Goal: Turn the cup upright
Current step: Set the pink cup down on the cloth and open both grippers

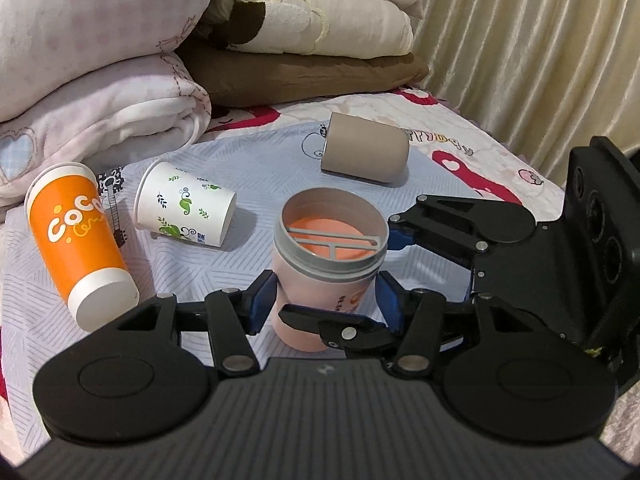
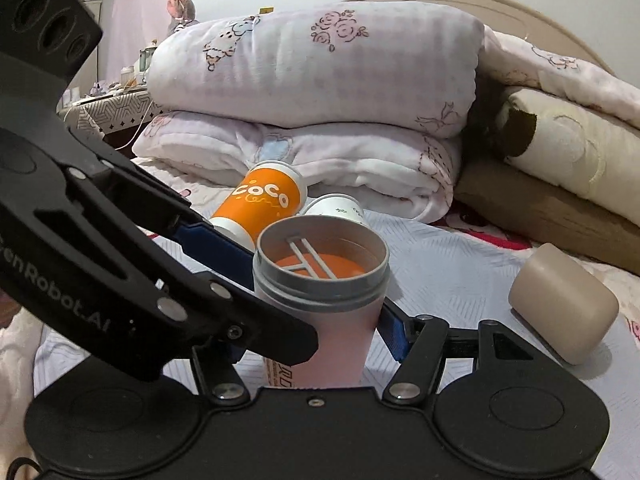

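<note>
Left claw (image 1: 326,300) and right claw (image 2: 320,320) both clench the upright pink cup (image 1: 320,280) — smooth, cylindrical, grey-rimmed.

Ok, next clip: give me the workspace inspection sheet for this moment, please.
Surface: bed with a pale patterned cloth, soft and uneven.
Job's things: pink cup with grey threaded rim stands upright, mouth open upward.
Clutter: orange Coco cup, white leaf-print paper cup and beige cup all lie on their sides.
Grippers: left gripper straddles the pink cup's body, blue pads at its sides; contact cannot be told. Right gripper also flanks it; its left finger is hidden by the other gripper.
Cables: a thin white cord hangs by the side table in the background.
Surroundings: folded quilts, brown cushion, curtain, headboard.
</note>
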A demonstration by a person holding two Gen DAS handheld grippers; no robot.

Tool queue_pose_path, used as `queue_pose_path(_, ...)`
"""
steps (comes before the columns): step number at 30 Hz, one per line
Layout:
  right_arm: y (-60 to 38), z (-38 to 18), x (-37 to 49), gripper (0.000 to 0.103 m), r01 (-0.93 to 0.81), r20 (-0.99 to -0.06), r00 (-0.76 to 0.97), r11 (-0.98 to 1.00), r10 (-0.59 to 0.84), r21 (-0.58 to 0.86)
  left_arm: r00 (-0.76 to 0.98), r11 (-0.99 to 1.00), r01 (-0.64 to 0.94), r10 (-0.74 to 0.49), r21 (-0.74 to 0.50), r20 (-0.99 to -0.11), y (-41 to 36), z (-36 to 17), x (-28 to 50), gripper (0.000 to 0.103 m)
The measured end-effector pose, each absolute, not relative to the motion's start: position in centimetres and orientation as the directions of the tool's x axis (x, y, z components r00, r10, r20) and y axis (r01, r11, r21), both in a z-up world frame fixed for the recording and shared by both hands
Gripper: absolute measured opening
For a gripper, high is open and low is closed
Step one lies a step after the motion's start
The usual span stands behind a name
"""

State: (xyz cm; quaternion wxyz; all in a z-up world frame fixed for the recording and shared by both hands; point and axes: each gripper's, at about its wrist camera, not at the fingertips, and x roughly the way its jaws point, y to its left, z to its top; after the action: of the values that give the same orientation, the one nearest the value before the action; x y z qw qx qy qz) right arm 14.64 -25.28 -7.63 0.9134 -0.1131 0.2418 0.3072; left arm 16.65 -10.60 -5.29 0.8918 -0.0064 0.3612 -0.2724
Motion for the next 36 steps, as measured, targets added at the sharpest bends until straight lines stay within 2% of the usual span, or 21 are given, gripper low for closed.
queue_pose_path(4,-24.8,-7.7,14.5,0.071,-0.610,-0.526,0.698,0.789,0.487,-0.079,0.575,0.854,0.461,-0.494,-0.239,-0.652,-10.5,-5.6,17.0,0.058)
queue_pose_path(9,-24.5,-7.6,14.0,0.084,-0.617,-0.530,0.701,0.778,0.477,-0.116,0.583,0.867,0.442,-0.473,-0.230,-0.661,-10.2,-5.5,16.5,0.075)
queue_pose_path(12,-24.6,-7.2,14.1,0.087,-0.601,-0.558,0.698,0.791,0.449,-0.114,0.583,0.874,0.428,-0.461,-0.229,-0.669,-9.9,-5.2,16.2,0.077)
queue_pose_path(15,-24.1,-6.8,14.4,0.089,-0.587,-0.655,0.651,0.801,0.384,-0.115,0.564,0.878,0.419,-0.451,-0.231,-0.692,-9.6,-4.6,15.6,0.077)
queue_pose_path(17,-23.6,-6.8,14.4,0.089,-0.580,-0.756,0.587,0.802,0.289,-0.144,0.584,0.900,0.382,-0.411,-0.210,-0.700,-9.2,-4.0,14.8,0.077)
queue_pose_path(19,-23.7,-6.3,13.7,0.089,-0.590,-0.784,0.563,0.791,0.261,-0.161,0.614,0.928,0.325,-0.352,-0.181,-0.706,-8.7,-3.2,14.1,0.081)
queue_pose_path(22,-24.4,-4.4,12.4,0.089,-0.585,-0.779,0.567,0.796,0.266,-0.154,0.643,0.956,0.250,-0.283,-0.153,-0.711,-8.0,-1.8,12.6,0.088)
queue_pose_path(26,-26.2,-1.2,11.2,0.090,-0.525,-0.787,0.539,0.850,0.301,-0.035,0.676,0.969,0.201,-0.245,-0.145,-0.695,-6.8,0.7,10.3,0.092)
queue_pose_path(28,-27.3,0.1,10.1,0.090,-0.474,-0.784,0.527,0.879,0.328,0.049,0.688,0.975,0.197,-0.211,-0.102,-0.695,-6.7,2.1,8.9,0.092)
queue_pose_path(31,-28.5,1.7,7.8,0.090,-0.443,-0.743,0.536,0.883,0.400,0.156,0.706,0.979,0.190,-0.186,-0.070,-0.684,-6.5,4.2,6.6,0.092)
queue_pose_path(36,-29.3,4.3,3.1,0.090,-0.396,-0.662,0.639,0.905,0.392,0.154,0.726,0.982,0.182,-0.166,-0.046,-0.668,-6.7,6.8,3.0,0.092)
